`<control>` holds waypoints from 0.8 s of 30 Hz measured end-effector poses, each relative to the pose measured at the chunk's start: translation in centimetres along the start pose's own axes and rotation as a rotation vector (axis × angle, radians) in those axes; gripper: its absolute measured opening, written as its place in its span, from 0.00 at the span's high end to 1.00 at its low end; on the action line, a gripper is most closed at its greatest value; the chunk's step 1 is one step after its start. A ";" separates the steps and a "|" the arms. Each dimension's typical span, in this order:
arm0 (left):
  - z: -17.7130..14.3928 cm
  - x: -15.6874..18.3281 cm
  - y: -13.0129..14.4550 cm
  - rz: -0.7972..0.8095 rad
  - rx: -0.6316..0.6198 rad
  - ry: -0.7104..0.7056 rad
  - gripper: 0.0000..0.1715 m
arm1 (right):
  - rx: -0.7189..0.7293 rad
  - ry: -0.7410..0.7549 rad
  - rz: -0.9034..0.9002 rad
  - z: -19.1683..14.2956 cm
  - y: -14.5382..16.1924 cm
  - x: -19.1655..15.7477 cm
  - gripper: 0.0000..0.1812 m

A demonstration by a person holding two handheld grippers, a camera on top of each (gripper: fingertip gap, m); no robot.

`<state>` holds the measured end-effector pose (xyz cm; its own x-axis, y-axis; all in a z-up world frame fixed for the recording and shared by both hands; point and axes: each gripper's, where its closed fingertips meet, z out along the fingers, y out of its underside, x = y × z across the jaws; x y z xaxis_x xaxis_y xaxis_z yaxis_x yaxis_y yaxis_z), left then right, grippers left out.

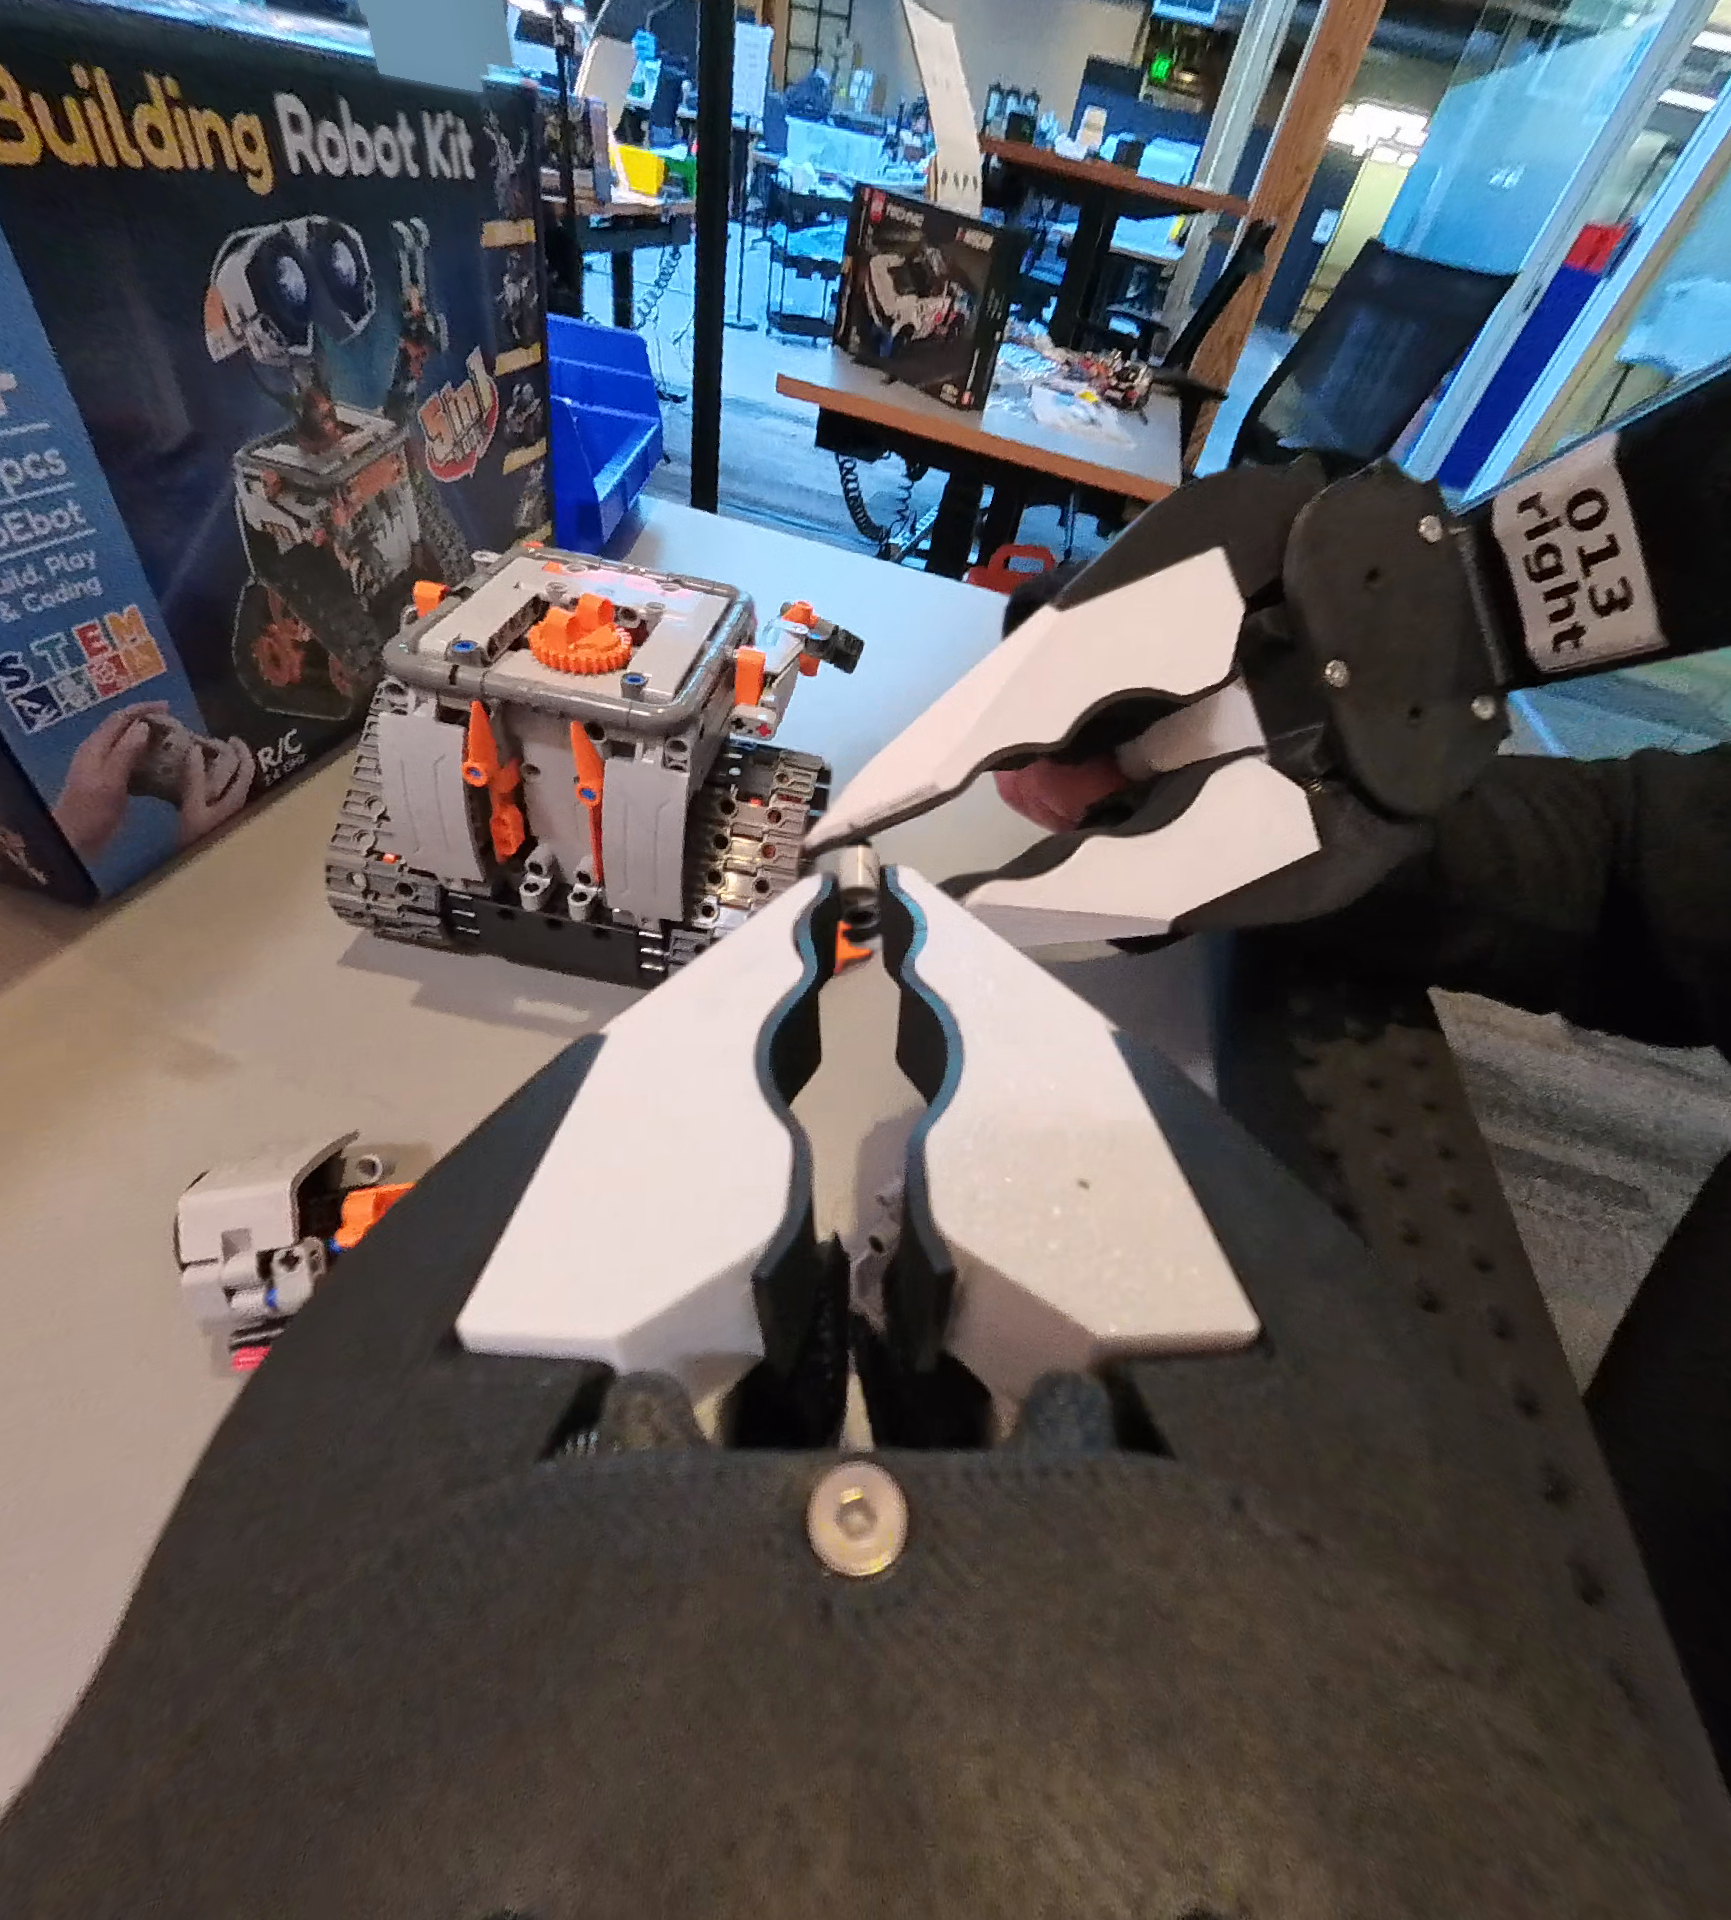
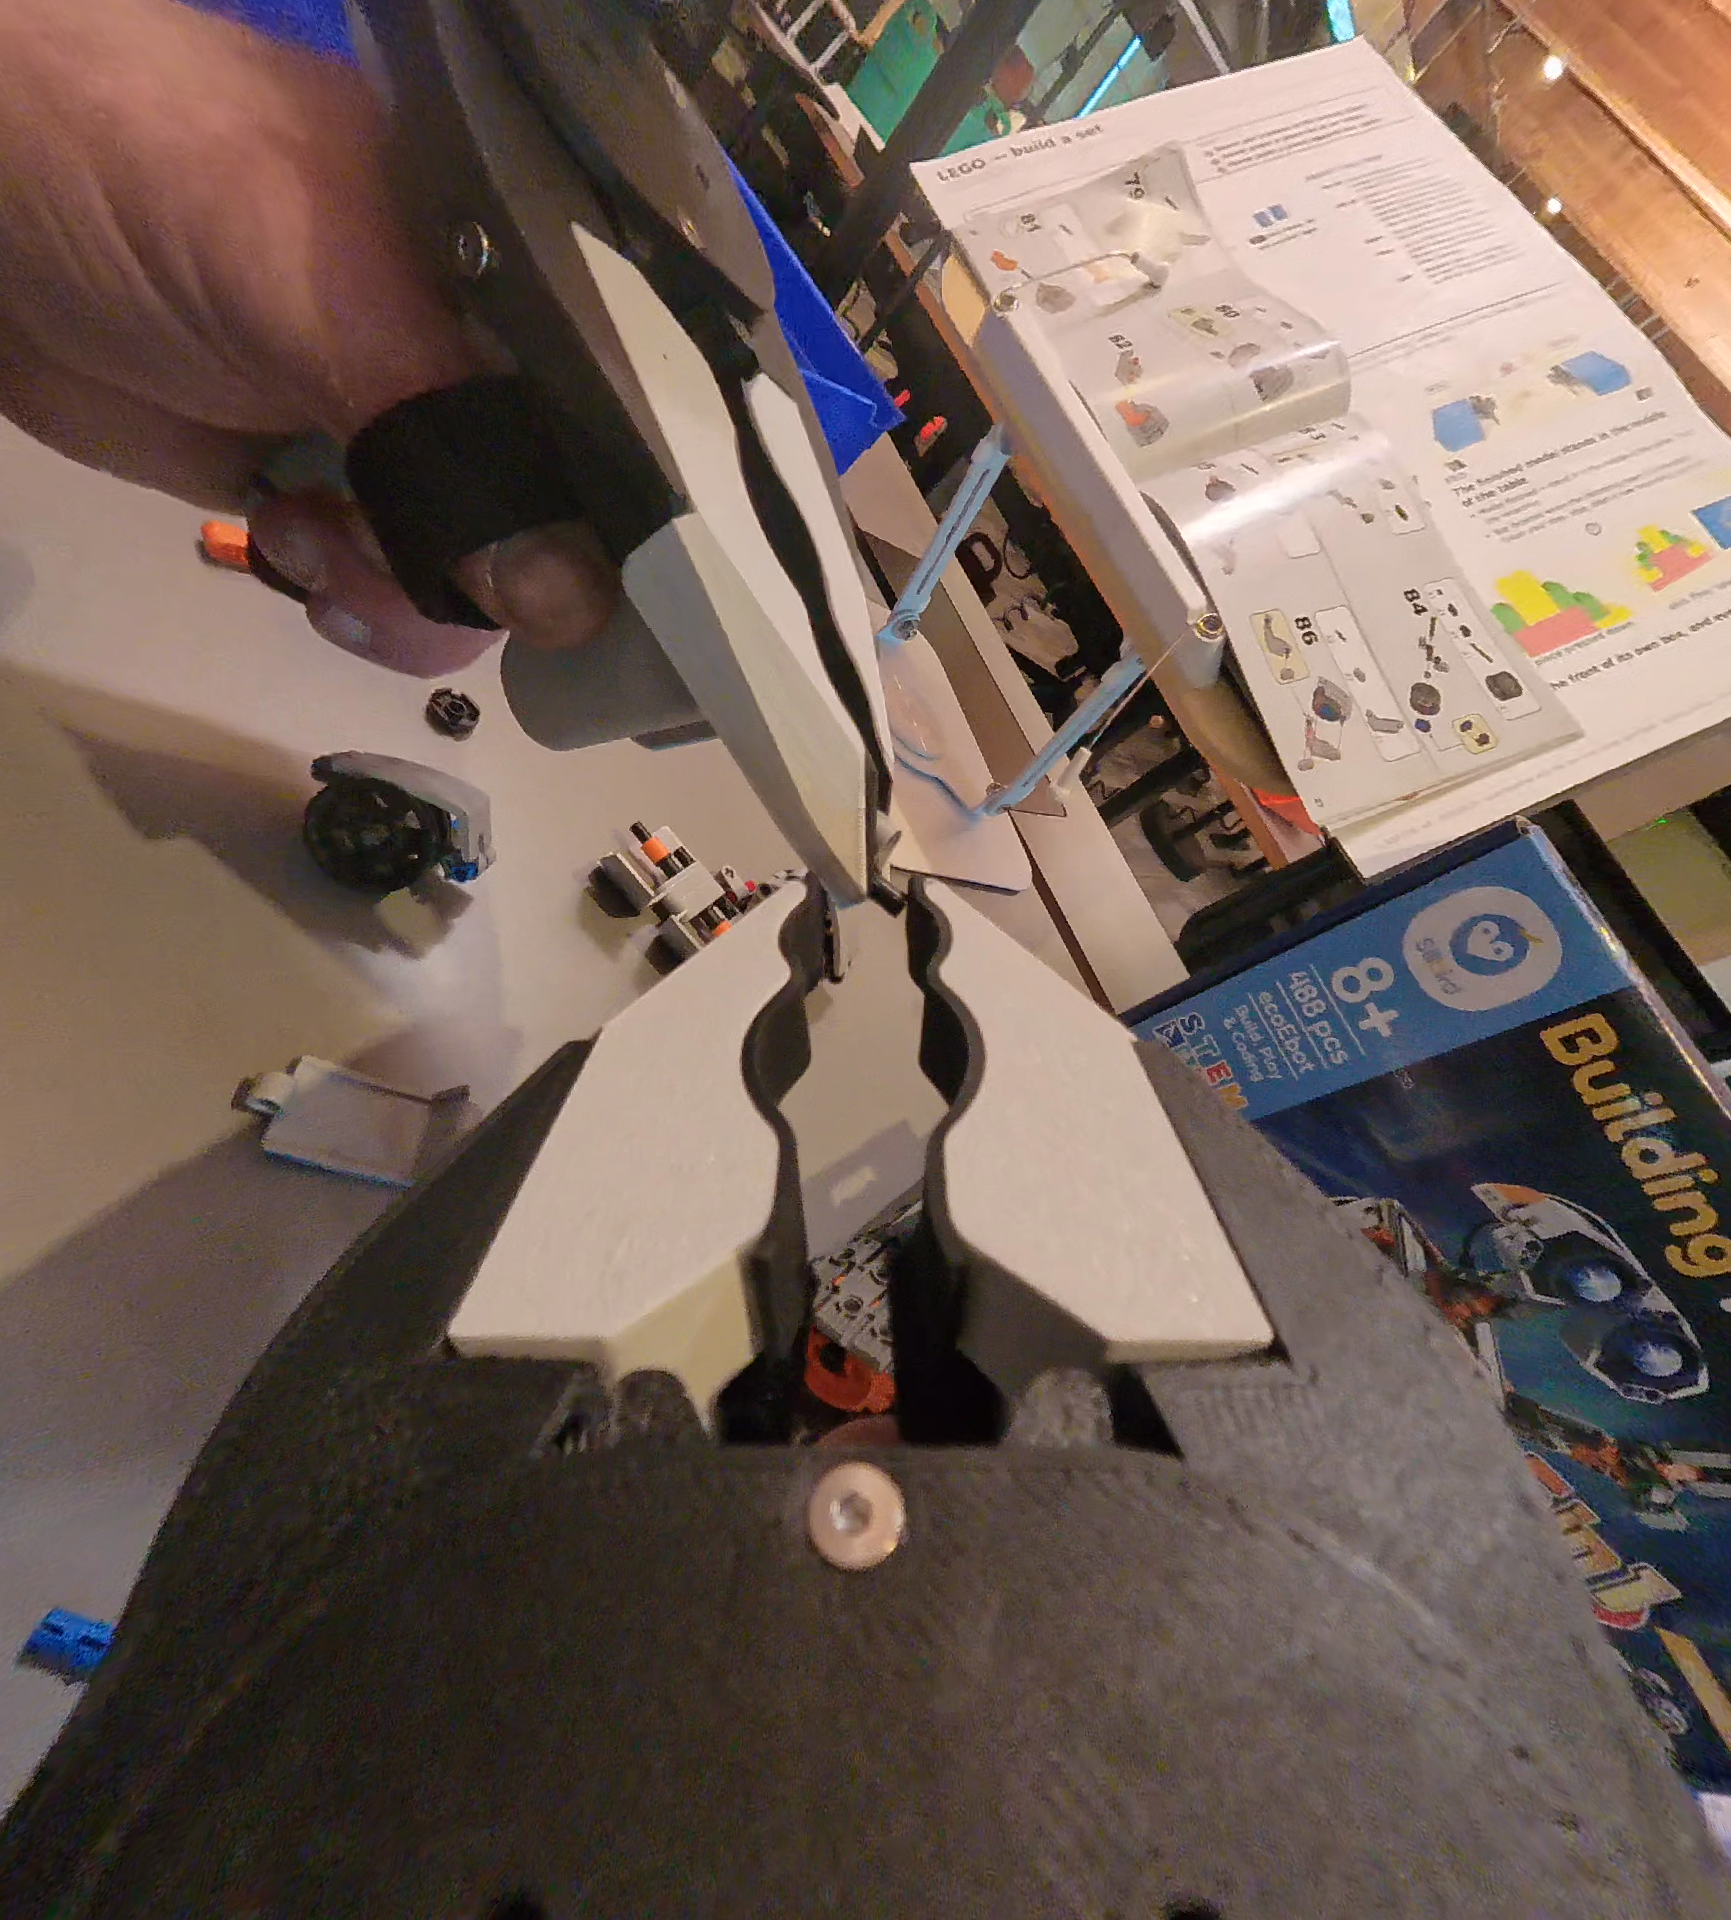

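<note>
Grey little connector piece (image 1: 859,871) is pinched at the tips of the left gripper (image 1: 856,883), up off the table (image 1: 113,1039) near its right edge. Right gripper (image 2: 866,899) fingers are parted, nose-to-nose with it; tracked robot model (image 1: 570,769) sits behind.

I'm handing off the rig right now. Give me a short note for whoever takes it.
Left hand-held gripper: shut on a small grey-and-orange piece, held above the table.
Right hand-held gripper: tips meet the left's at that piece; whether it grips cannot be told.
Tracked robot model stands just beyond, before the kit box.
Loose sub-assembly lies near left; wheel part and grey panel lie loose.
Model partly built; loose parts unattached.
</note>
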<state>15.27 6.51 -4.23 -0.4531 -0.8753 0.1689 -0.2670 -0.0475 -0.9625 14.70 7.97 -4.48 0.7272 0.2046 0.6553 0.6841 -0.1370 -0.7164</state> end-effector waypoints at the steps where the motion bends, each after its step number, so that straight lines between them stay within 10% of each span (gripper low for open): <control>1: -0.1 0.1 -0.2 -0.013 0.011 0.014 0.97 | 0.004 -0.011 0.005 -0.1 0.0 -0.1 0.95; 24: -1.1 1.5 -1.1 0.059 0.060 0.108 0.95 | 0.212 -0.273 0.315 -1.4 -1.4 -0.2 1.00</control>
<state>13.95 5.74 -2.66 -0.5567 -0.8205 0.1303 -0.1875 -0.0287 -0.9819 13.62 6.73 -3.27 0.8367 0.4362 0.3312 0.3847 -0.0377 -0.9223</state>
